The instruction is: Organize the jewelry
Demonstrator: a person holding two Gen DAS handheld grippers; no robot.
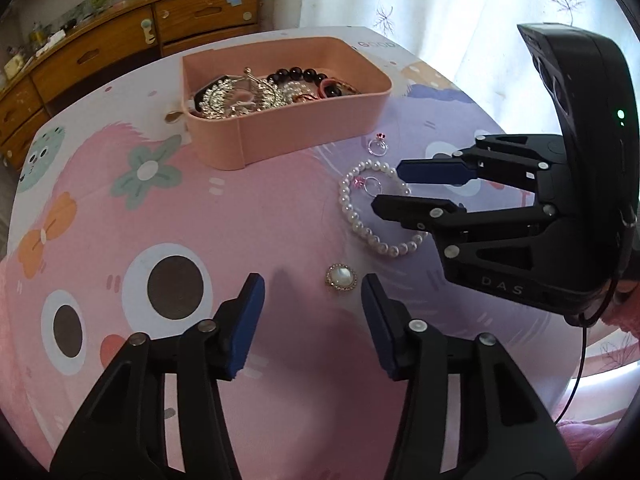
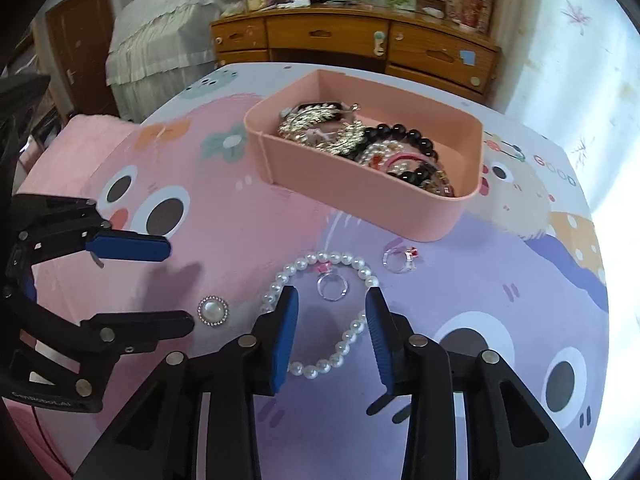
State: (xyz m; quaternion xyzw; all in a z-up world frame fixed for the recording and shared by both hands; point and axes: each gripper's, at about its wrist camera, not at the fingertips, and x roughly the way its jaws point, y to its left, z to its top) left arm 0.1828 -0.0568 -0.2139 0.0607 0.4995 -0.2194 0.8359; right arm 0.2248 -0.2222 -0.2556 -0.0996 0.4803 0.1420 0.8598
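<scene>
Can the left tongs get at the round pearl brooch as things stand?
Probably yes. The left tongs stand open just short of the pearl brooch, which lies alone on the mat. The pearl bracelet and right tongs sit farther off.

A pearl bracelet (image 2: 320,312) was laid flat on the desk (image 2: 224,216), a ring (image 2: 332,285) inside its loop. A second ring (image 2: 400,259) and pearl brooch (image 2: 213,311) lay beside it. A pink tray (image 2: 360,204) held assorted jewelry.

"DAS" on right gripper (image 1: 390,186) | "GOOD" on tablecloth (image 2: 556,168)
</scene>
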